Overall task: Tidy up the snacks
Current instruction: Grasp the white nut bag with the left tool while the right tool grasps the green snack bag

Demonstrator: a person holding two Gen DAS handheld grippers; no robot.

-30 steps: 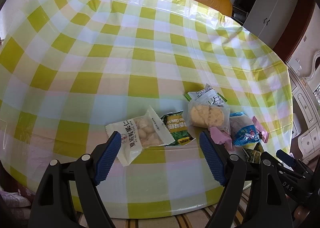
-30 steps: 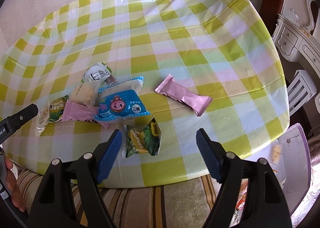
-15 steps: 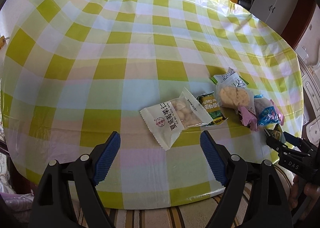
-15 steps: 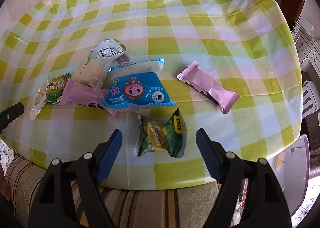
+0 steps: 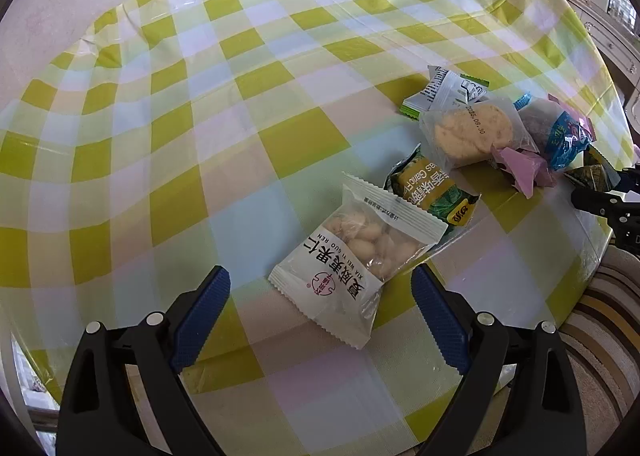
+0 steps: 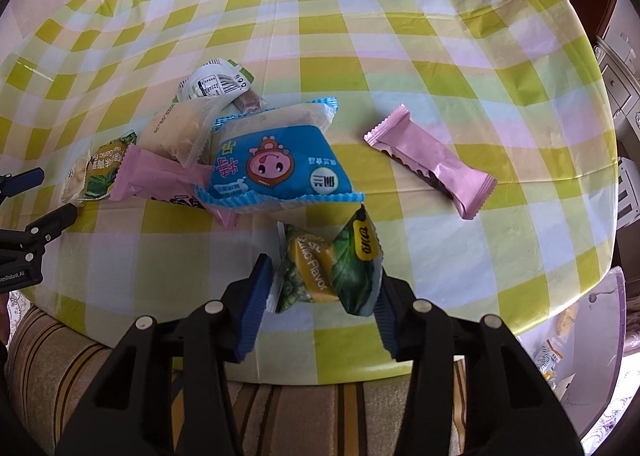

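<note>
On the yellow-checked tablecloth a white nut packet lies just ahead of my left gripper, between its blue fingers. Those jaws are opening and nothing touches the pads. My right gripper is closing on a crumpled green garlic-flavour packet, with both pads at the packet's edges. Behind it lie a blue cartoon packet, a pink bar, a pink packet, a clear-wrapped cake and a second green packet.
A white and green packet sits at the back of the pile. The snacks lie near the table's front edge, above a striped cushion. White cabinets stand to the right. The other gripper's tips show at each view's edge.
The left view has rolled and dropped toward the white packet, and its jaws stand wider. The right gripper sank over the green packet and its jaws closed in to the packet's edges.
</note>
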